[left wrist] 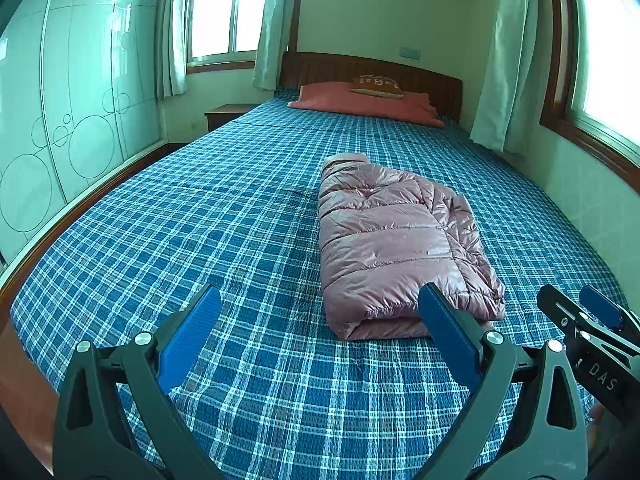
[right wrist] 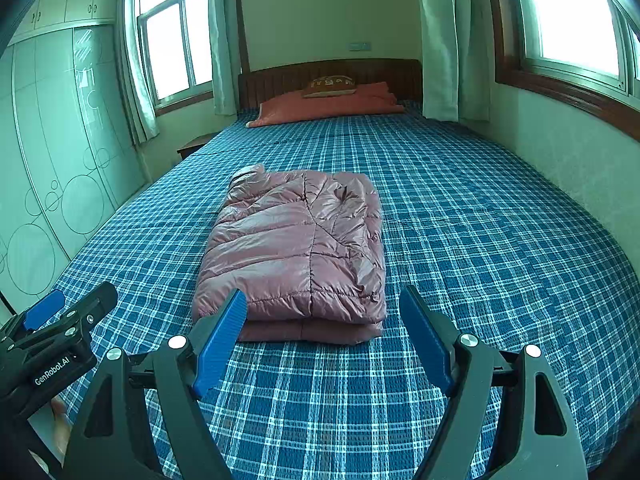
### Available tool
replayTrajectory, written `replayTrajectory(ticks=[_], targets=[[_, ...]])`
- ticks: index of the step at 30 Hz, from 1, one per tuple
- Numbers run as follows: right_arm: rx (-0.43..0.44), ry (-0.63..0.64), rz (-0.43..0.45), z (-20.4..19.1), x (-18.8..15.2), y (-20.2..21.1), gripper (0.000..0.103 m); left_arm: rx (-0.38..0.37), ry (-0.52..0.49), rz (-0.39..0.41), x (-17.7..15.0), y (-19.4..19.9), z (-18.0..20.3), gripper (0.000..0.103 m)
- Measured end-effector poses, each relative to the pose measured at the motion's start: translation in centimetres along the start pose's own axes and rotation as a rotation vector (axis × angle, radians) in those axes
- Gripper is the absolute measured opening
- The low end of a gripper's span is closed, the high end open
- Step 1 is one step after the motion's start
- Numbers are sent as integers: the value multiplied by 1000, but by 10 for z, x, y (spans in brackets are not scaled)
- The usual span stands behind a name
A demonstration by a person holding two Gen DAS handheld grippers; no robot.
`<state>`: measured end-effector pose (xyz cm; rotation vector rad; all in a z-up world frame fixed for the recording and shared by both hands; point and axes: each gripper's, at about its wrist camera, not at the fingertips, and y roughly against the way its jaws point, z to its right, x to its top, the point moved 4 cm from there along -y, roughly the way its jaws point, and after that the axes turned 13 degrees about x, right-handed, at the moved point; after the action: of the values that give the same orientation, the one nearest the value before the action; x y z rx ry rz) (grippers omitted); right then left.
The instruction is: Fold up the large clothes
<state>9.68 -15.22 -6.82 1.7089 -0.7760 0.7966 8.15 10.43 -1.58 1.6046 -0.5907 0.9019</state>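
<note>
Already folded into a thick bundle, the pink puffer jacket (right wrist: 296, 252) lies on the blue plaid bedspread (right wrist: 460, 240), toward the foot of the bed and roughly mid-width. Both tools hang above the sheet just short of it, touching nothing. The left gripper (left wrist: 320, 316) has its blue pads spread wide, empty; the right gripper (right wrist: 324, 312) is likewise spread and empty. Nothing lies between them and the jacket. Farther up, an orange pillow (right wrist: 328, 106) with a small brown cushion (right wrist: 330, 86) on it rests against the wooden headboard (right wrist: 280, 76). Curtains (right wrist: 440, 40) flank the bed, a patterned wardrobe (left wrist: 60, 120) stands along the left side, and a low nightstand (left wrist: 226, 114) sits in the corner.
</note>
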Motion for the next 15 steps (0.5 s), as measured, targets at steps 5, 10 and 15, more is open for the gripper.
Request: replayTrajectory(ticks=[5,10,15], targets=[[3,0,-5,2,-2,-2,77,-4,1,-3,1,-3,0,99],[3,0,-4,1,-2,-2,77,11,-9,1,1,-2,0,99],[4,0,-8,2,-4,-4,77,9,-20,9,0,-2,1,99]])
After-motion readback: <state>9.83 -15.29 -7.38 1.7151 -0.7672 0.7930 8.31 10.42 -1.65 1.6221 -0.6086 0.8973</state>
